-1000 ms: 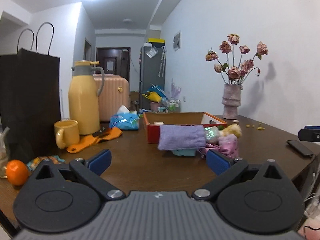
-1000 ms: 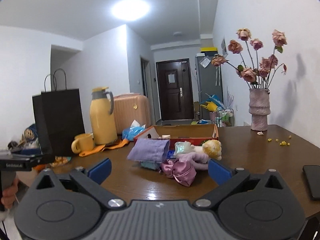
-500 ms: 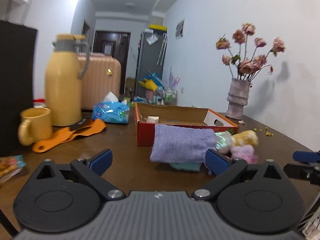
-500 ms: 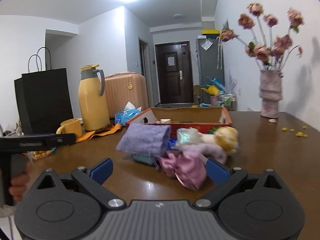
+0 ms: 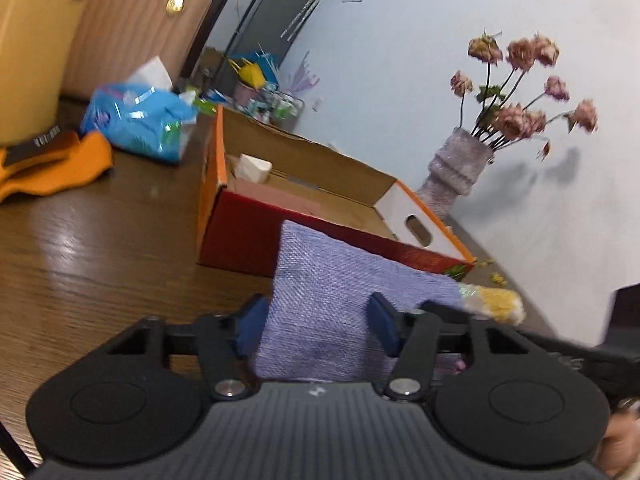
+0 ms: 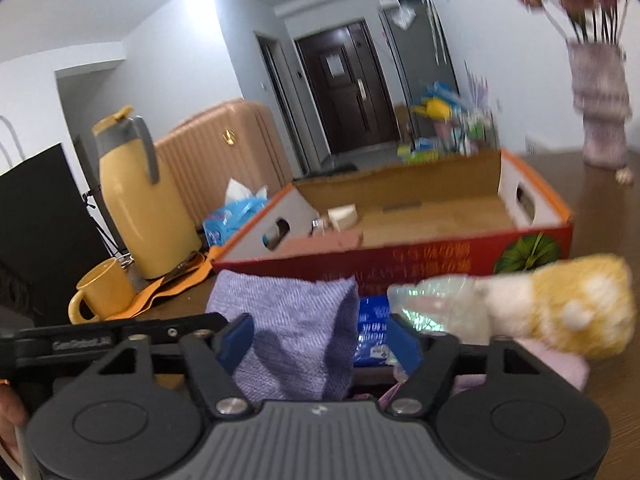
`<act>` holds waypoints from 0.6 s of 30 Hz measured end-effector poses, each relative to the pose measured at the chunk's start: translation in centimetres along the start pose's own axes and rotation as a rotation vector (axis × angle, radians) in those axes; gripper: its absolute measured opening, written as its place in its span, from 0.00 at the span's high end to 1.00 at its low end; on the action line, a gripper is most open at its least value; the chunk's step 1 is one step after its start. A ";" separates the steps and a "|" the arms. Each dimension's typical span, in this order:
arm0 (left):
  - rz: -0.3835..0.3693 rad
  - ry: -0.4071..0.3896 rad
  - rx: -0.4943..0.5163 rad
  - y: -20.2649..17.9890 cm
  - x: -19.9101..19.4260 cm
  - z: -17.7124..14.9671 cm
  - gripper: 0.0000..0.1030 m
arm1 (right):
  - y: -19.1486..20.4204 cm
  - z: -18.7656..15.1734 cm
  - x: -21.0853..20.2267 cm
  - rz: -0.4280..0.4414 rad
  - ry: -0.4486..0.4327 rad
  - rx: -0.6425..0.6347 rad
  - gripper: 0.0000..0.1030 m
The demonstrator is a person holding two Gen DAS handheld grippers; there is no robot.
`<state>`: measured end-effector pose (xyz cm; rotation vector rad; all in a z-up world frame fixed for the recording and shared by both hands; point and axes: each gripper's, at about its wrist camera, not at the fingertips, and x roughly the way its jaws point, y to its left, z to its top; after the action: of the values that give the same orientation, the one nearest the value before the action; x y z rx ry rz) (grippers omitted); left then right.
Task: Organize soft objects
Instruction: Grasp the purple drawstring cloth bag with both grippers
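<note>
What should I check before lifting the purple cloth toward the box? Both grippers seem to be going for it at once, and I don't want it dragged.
1. Purple cloth between the left gripper fingers: ok; jaws have just been closing, whether the pads press yet: cannot tell.
2. Cloth between the right gripper fingers: ok; jaws also closing, firm hold: cannot tell.
3. Blue packet near the right gripper's fingers, risk of catching it: not ok.
4. Yellow plush toy clear of both grippers: ok.
5. Cardboard box open with bare floor space: ok.
6. What lies under the cloth: cannot tell.
</note>
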<state>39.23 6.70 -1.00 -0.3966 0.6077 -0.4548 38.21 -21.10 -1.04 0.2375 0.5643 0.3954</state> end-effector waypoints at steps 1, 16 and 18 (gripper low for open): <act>-0.010 -0.003 -0.014 0.2 -0.1 0.0 0.57 | -0.3 -0.1 0.4 0.019 0.009 0.012 0.53; -0.090 -0.073 0.035 -7.8 -9.1 -4.7 0.87 | 1.3 -2.0 -9.5 0.138 -0.048 -0.020 0.84; -0.110 -0.066 0.023 -8.7 -10.1 -6.1 0.88 | 1.1 -3.2 -11.2 0.137 -0.035 -0.020 0.84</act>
<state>25.56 3.31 3.11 -0.4233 0.5176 -0.5509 27.46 -24.56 1.98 0.2646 0.5109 0.5281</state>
